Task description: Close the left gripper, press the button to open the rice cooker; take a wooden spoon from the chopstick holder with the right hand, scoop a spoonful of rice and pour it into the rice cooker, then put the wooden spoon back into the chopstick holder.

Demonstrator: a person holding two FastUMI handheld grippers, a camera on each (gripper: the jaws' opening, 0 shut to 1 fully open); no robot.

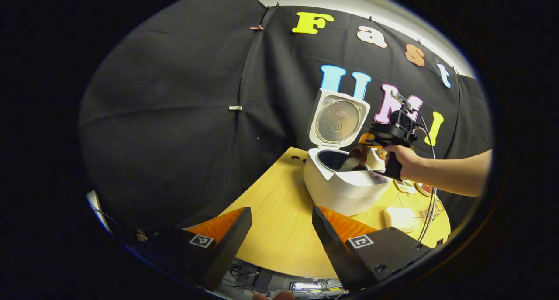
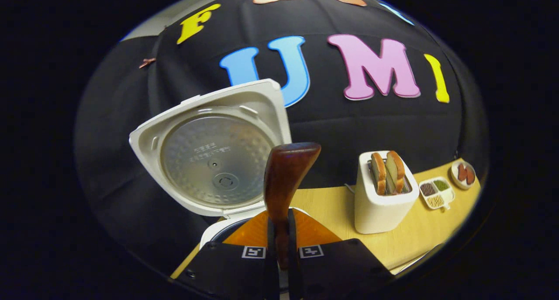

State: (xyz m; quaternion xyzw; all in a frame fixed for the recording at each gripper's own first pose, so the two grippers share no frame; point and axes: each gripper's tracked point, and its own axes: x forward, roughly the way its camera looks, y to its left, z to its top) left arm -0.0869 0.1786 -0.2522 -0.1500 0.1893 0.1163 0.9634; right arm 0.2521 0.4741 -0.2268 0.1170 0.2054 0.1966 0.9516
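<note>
The white rice cooker (image 1: 345,188) stands on the wooden table with its lid (image 1: 338,118) swung up. A hand holds my right gripper (image 1: 369,143) over the pot, shut on the handle of a brown wooden spoon (image 1: 357,156). The spoon's bowl tips down into the pot with white rice (image 1: 349,164) at its edge. In the right gripper view the spoon (image 2: 286,173) rises from between the closed fingers of my right gripper (image 2: 281,223), in front of the raised lid (image 2: 214,156). My left gripper (image 1: 279,234) hangs open over the table's near side, holding nothing.
A white toaster (image 2: 384,195) with two bread slices stands right of the cooker. Beyond it are a divided dish of grains (image 2: 436,193) and a small plate (image 2: 464,173). A pale container (image 1: 399,219) sits near the table's right front, beside the right gripper's cable (image 1: 430,204).
</note>
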